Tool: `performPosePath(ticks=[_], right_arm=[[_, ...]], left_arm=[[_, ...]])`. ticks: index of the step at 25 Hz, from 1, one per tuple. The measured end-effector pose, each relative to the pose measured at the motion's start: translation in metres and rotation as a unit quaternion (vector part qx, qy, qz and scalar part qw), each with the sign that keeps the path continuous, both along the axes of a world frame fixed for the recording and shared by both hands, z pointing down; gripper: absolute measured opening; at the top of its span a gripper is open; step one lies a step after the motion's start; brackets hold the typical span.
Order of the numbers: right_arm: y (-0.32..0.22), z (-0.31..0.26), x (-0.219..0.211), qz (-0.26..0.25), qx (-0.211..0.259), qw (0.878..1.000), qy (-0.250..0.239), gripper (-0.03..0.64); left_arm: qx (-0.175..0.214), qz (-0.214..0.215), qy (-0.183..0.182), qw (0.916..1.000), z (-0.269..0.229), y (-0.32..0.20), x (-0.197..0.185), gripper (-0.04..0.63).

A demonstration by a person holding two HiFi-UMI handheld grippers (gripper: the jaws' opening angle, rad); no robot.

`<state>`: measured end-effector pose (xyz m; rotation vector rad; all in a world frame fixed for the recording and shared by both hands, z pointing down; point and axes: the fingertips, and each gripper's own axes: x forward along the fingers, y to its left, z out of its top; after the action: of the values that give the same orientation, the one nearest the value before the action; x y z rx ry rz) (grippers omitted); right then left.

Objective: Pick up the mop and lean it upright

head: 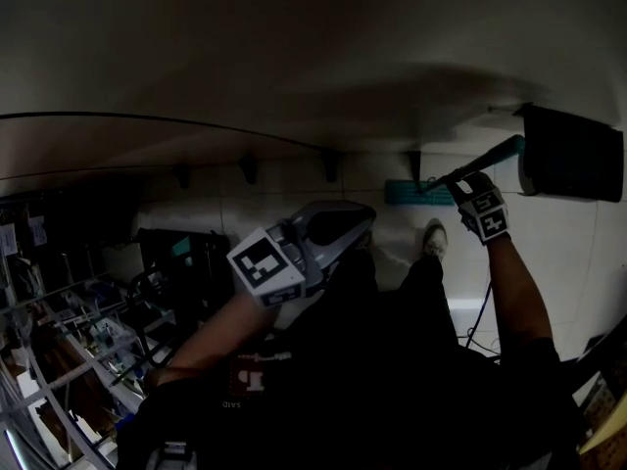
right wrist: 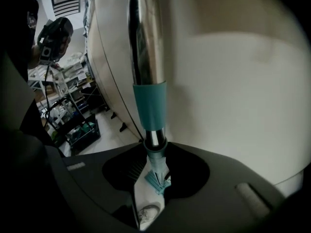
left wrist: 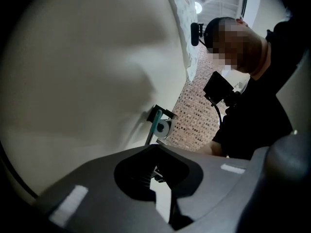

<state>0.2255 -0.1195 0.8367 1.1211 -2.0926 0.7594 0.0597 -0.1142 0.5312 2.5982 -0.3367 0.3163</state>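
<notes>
Right gripper view: right gripper point(right wrist: 154, 177) part-closed on the mop handle point(right wrist: 146, 52), gripping near the teal collar point(right wrist: 150, 106). In head view, handle slanting up toward the wall point(head: 294, 57), teal mop head point(head: 416, 193) down on the floor point(head: 558, 253) at the wall's foot. Probably light and stiff, but long and bottom-heavy, so likely to pivot about the grip. Polished metal looks slippery; better held at the collar than on bare tube. Left gripper point(head: 361, 221) idle mid-frame, jaws narrowly apart on nothing, so free to steady the pole. Tight on room: black box point(head: 573, 155) on the wall just right of the handle top, shoe point(head: 434, 238) near the mop head, cluttered racks point(head: 69, 331) well off left.
</notes>
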Motion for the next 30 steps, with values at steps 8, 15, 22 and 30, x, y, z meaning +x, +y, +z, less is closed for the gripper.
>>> performPosePath(ticks=[8,15,22,30], right_arm=[[-0.021,0.000,0.016,0.037,-0.004,0.999,-0.030,0.140],[-0.022,0.013,0.029,0.062,-0.005,0.996,-0.066,0.148],[-0.018,0.016,0.040,0.093,-0.015,0.995,-0.038,0.228],[0.025,-0.027,0.040,0.116,-0.015,0.993,-0.016,0.272]], left_arm=[[-0.001,0.001,0.010,0.9999,-0.004,0.000,0.001,-0.002],[0.001,0.001,-0.006,1.0000,0.004,0.002,0.000,-0.002],[0.005,-0.001,0.015,0.9999,-0.009,0.001,0.005,-0.002],[0.029,-0.005,0.031,0.9991,-0.042,0.001,0.001,-0.002]])
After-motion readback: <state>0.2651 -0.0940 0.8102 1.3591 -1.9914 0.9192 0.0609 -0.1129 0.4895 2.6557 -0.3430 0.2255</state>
